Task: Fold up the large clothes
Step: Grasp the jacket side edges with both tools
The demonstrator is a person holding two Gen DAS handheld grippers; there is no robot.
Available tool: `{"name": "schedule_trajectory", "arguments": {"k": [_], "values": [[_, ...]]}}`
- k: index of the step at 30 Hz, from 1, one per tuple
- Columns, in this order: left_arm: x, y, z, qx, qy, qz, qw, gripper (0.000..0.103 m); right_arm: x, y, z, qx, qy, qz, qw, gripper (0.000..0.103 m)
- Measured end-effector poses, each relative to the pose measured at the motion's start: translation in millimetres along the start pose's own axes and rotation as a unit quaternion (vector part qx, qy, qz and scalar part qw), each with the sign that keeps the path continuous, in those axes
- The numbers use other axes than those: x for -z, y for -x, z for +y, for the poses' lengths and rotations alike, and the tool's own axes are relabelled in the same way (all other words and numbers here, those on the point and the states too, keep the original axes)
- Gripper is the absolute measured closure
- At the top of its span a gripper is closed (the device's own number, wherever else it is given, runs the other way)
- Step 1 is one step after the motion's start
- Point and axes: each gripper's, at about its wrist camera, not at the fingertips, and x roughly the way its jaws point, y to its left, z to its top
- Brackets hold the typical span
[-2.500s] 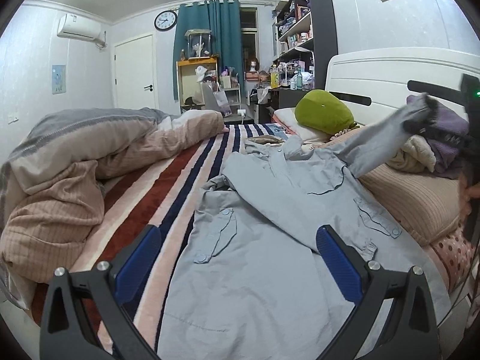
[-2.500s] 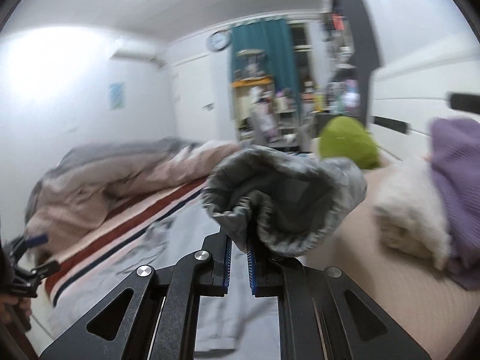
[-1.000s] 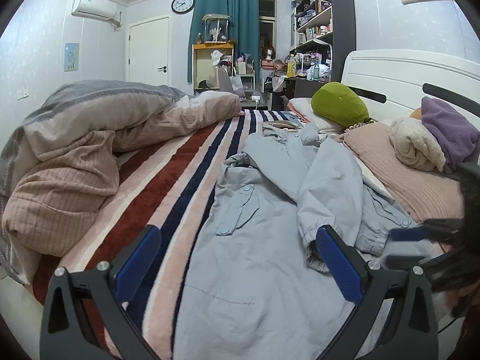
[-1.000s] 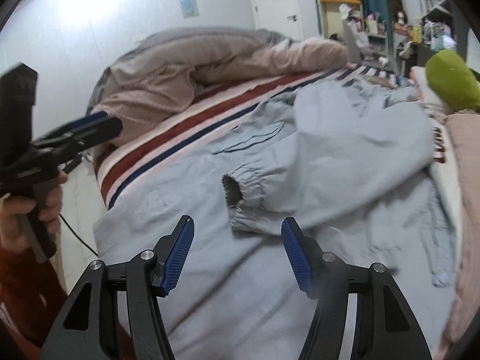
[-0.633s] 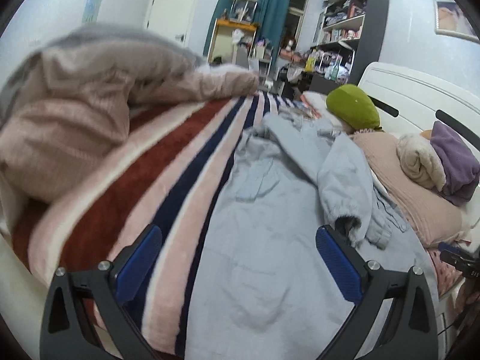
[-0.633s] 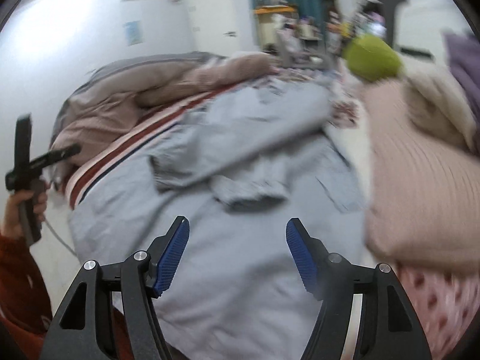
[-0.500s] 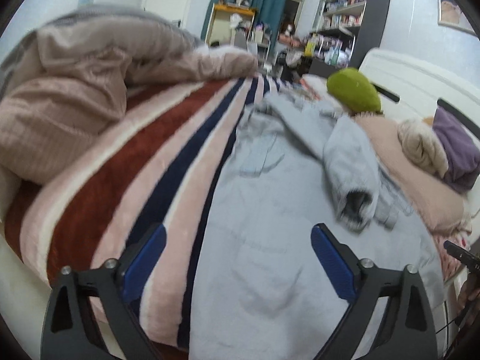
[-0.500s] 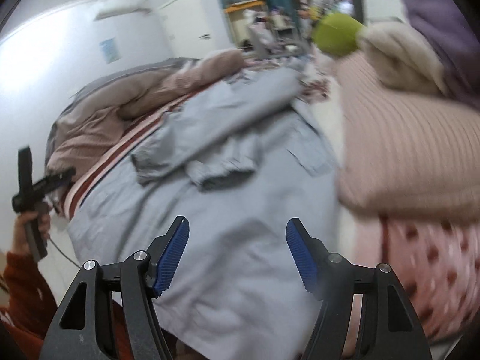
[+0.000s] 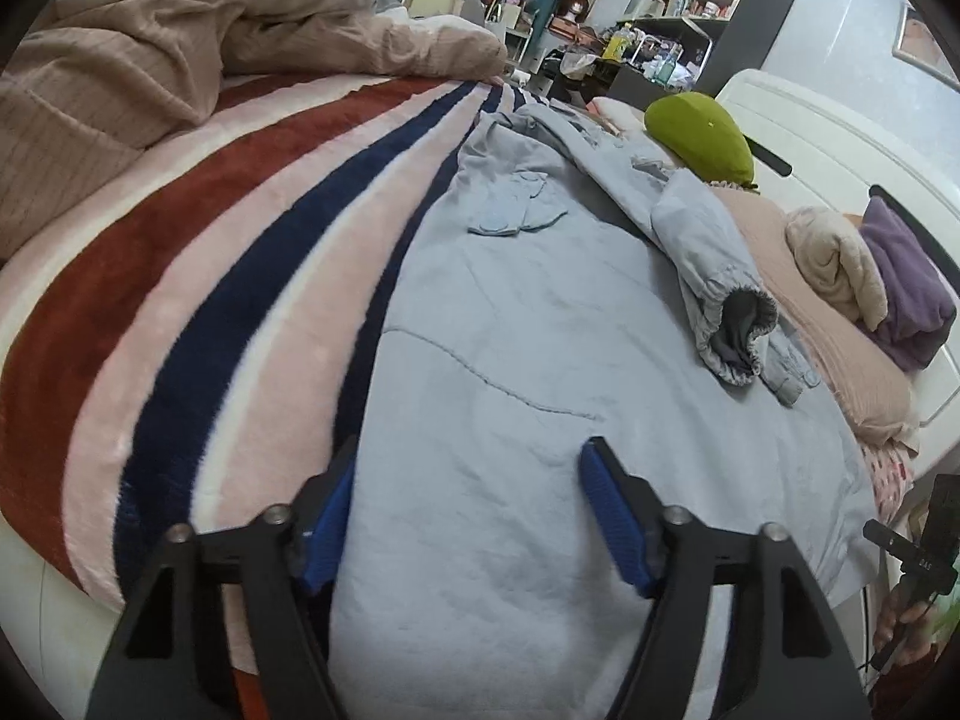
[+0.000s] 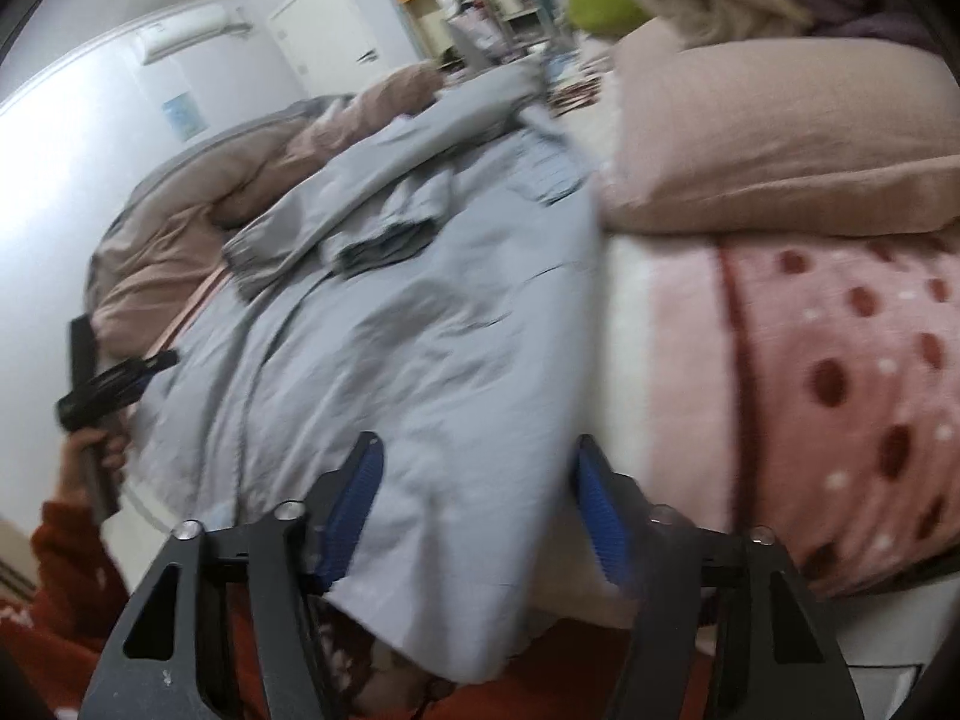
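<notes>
The coat (image 9: 528, 324) lies spread flat on the bed, its hem at the near edge and its collar toward the far end. It covers the right part of the striped blanket (image 9: 198, 276), whose stripes stay bare along the coat's left edge. One sleeve (image 9: 708, 264) is folded across the body of the coat, and its elastic cuff (image 9: 741, 324) rests on the cloth near the coat's right edge, opening toward the camera. A buttoned chest pocket (image 9: 516, 210) shows on the left front.

Left gripper (image 9: 465, 510): jaws apart, nothing between them. It is low over the hem near the coat's left edge, with the left pad at the border of coat and blanket. Whether the pads touch the cloth cannot be told.

Right gripper (image 10: 474, 498): jaws apart, nothing held. It is at the hem near the right corner, where the coat (image 10: 420, 330) hangs over the bed's near edge. The right pad is by the line between the coat and the dotted sheet (image 10: 840, 372). This view is blurred and contact cannot be judged.

A beige pillow (image 10: 768, 138) lies along the bed's right edge beside the coat. A green cushion (image 9: 699, 135) sits beyond it by the headboard. A brown duvet (image 9: 180, 42) is heaped at the far left corner.
</notes>
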Motion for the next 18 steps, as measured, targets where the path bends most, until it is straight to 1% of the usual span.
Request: {"name": "schedule_trajectory", "arguments": {"k": [2, 3, 4, 5, 6, 7, 8, 9, 10, 11, 13, 16, 18], "values": [[-0.1, -0.5, -3.0, -0.004, -0.009, 0.003, 0.9999, 0.042, 0.8, -10.1, 6.1, -0.008, 0.011, 0.012, 1.0, 0.048], [0.1, -0.4, -2.9, -0.002, -0.008, 0.003, 1.0, 0.049, 0.5, -12.8, 9.8, -0.005, 0.017, 0.012, 1.0, 0.048], [0.6, 0.4, -1.9, 0.002, -0.005, 0.004, 1.0, 0.06, -0.1, -14.7, 13.0, -0.006, 0.022, 0.01, 1.0, 0.048], [0.5, 1.4, -1.1, 0.007, 0.0, 0.007, 1.0, 0.066, -1.1, -15.7, 14.2, -0.012, 0.02, 0.008, 1.0, 0.048], [0.0, 2.9, -0.9, 0.014, 0.003, 0.008, 0.9999, 0.075, -2.8, -17.3, 13.9, -0.021, 0.013, 0.006, 1.0, 0.049], [0.0, 4.2, -2.7, 0.02, 0.002, 0.009, 0.9998, 0.083, -4.1, -19.0, 14.4, -0.029, 0.007, 0.006, 1.0, 0.052], [-0.4, 4.9, -6.5, 0.021, -0.005, 0.011, 0.9997, 0.086, -5.5, -19.8, 15.9, -0.032, 0.007, 0.006, 0.999, 0.064], [-0.7, 7.0, -12.7, 0.017, -0.021, 0.01, 0.9996, 0.092, -7.0, -20.3, 19.4, -0.03, 0.012, 0.006, 0.999, 0.079], [-1.1, 9.2, -18.2, 0.015, -0.033, 0.008, 0.9993, 0.095, -8.8, -20.3, 22.2, -0.03, 0.016, 0.004, 0.999, 0.085], [-2.6, 11.7, -23.5, 0.013, -0.043, 0.006, 0.999, 0.095, -10.1, -18.2, 22.4, -0.033, 0.015, -0.001, 0.999, 0.093], [-6.8, 19.3, -30.2, 0.019, -0.048, -0.006, 0.9986, 0.098, -15.3, -10.8, 23.8, -0.051, 0.005, -0.018, 0.999, 0.095], [-14.7, 36.1, -37.7, 0.036, -0.048, -0.033, 0.9977, 0.1, -23.5, 2.3, 34.6, -0.056, 0.018, -0.038, 0.998, 0.097], [-19.9, 49.6, -44.1, 0.046, -0.053, -0.053, 0.9961, 0.1, -28.0, 12.5, 41.4, -0.072, 0.018, -0.053, 0.996, 0.098]]}}
